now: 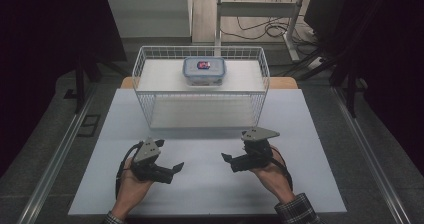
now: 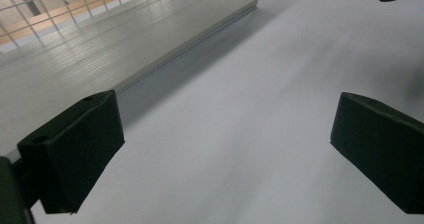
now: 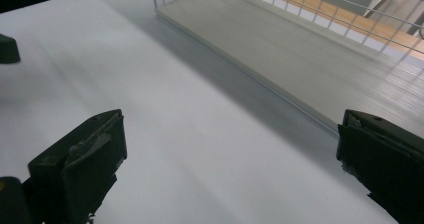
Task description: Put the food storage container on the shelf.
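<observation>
A lab-like test room: dark curtains [image 1: 45, 59], loose floor cables [image 1: 265, 26] and a white table [image 1: 210, 184].

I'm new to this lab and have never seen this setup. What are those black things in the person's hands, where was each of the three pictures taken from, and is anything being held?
No robot here: a person holds a hand-operated tool in each hand, with black tongs at the front. The high view looks down on the table from above the person's side. It shows the left tongs and the right tongs pointing toward each other over the white table.

The other two pictures come from small cameras riding on the tools, each looking along its own two black jaws. In both, the jaws stand wide apart with nothing between them, so nothing is held.

Farther back on the table stands a white wire basket. Inside it, near the far side, sits a clear plastic box with a blue-rimmed lid; something red and dark shows through it, too small to identify.
</observation>
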A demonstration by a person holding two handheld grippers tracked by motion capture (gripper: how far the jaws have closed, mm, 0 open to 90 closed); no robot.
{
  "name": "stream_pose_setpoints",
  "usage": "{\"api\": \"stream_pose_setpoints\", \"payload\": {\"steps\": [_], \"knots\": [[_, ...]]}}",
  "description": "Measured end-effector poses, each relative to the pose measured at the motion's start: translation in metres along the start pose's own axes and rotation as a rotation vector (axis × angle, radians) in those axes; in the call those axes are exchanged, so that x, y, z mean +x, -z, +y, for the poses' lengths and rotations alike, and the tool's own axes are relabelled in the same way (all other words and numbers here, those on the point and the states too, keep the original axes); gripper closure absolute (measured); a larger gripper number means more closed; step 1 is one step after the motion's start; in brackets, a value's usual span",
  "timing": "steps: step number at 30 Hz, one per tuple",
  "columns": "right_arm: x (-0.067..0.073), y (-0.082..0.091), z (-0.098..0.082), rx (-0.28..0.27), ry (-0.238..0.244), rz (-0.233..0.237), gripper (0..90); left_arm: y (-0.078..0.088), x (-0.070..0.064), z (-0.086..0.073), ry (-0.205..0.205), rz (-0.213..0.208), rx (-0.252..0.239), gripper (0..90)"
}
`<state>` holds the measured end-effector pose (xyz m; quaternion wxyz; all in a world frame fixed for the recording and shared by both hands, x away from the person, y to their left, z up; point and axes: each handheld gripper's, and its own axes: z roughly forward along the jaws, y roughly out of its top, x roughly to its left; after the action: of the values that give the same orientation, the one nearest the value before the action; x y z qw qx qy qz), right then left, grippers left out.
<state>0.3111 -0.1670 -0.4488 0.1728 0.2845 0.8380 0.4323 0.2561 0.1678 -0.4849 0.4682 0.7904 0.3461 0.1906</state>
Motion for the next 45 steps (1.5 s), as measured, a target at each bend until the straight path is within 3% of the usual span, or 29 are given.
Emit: {"api": "stream_pose_setpoints", "payload": {"steps": [14,33,40,45], "knots": [[0.0,0.025,-0.025,0.011,-0.005,-0.049,0.0,0.024,0.004,-0.022,0.029,0.049,0.008,0.8],[-0.013,0.055,-0.069,-0.013,-0.075,-0.146,0.0,0.045,0.013,-0.053,0.108,0.099,0.025,0.0],[-0.014,0.063,-0.086,0.012,-0.096,-0.174,0.0,0.051,0.013,-0.067,0.105,0.132,0.075,0.0],[-0.014,0.066,-0.1,0.04,-0.116,-0.184,0.0,0.056,0.016,-0.079,0.125,0.154,0.097,0.0]]}}
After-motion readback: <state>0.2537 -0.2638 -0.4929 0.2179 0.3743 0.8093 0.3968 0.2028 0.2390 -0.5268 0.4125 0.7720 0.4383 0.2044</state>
